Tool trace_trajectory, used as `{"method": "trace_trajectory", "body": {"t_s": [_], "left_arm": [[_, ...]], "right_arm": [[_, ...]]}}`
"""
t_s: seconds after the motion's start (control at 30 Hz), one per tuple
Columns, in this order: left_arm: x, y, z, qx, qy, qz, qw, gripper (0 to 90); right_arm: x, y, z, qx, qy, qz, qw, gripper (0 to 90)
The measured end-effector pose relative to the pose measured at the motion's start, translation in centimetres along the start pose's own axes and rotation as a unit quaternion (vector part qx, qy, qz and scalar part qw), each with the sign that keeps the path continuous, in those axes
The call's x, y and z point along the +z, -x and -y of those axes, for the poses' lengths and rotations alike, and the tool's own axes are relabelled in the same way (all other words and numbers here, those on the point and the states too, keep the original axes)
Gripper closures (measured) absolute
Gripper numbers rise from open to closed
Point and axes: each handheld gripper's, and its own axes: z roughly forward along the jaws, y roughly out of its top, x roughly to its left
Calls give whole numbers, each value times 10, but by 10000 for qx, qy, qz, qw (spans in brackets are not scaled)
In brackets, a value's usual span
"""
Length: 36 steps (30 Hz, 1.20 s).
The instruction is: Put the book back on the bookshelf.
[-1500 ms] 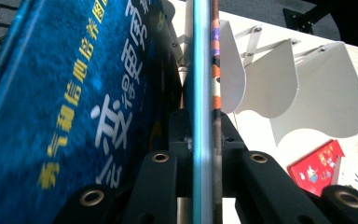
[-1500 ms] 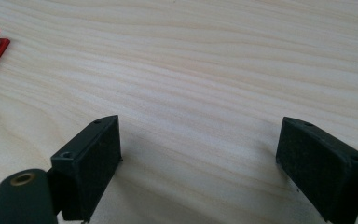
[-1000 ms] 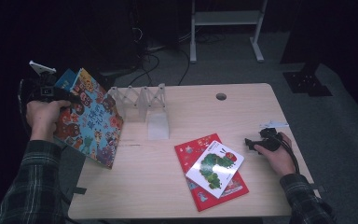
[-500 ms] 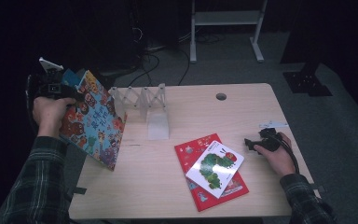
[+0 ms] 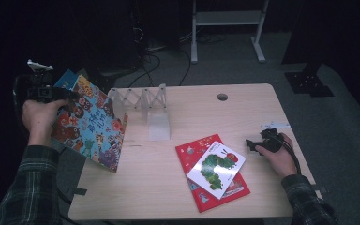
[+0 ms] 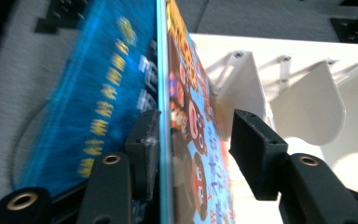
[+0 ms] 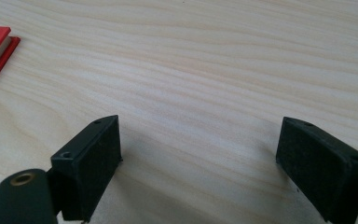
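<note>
My left gripper (image 5: 68,93) is held up off the table's left edge, shut on a colourful picture book (image 5: 91,124) that stands tilted on edge. In the left gripper view the book (image 6: 191,116) runs edge-on between the jaws of the left gripper (image 6: 193,135), with a blue cover (image 6: 107,93) on its other side. The left jaw presses on it; the right jaw stands close to the patterned face. My right gripper (image 5: 251,143) rests open on the table near the right edge. The right gripper (image 7: 198,149) has bare wood between its fingers.
A white folding rack (image 5: 140,101) stands at the table's back left, close to the raised book. A caterpillar book (image 5: 215,168) lies on a red book (image 5: 201,192) right of centre. A small white label (image 5: 274,125) and a cable hole (image 5: 222,97) mark the wooden table (image 5: 145,187).
My left hand has shifted slightly with the book, which stays raised and tilted beside the rack. The right gripper has not moved.
</note>
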Motion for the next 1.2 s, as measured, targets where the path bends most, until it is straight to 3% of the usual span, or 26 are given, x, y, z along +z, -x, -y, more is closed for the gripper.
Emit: {"method": "trace_trajectory", "body": {"t_s": [0.2,0.43,0.73,1.2], "left_arm": [[-2,13,3,167,58,295,9994,496],[4,43,11,489,64,571,9971,388],[16,88,32,991,36,920,9908,231],[45,138,77,1460,5,1384,9796,66]], "right_arm": [[0,0,0,-12,-2,-10,10000,126],[0,0,0,-17,-1,-12,10000,126],[0,0,0,-14,-8,9,10000,114],[0,-1,1,-11,-33,7,10000,94]]}}
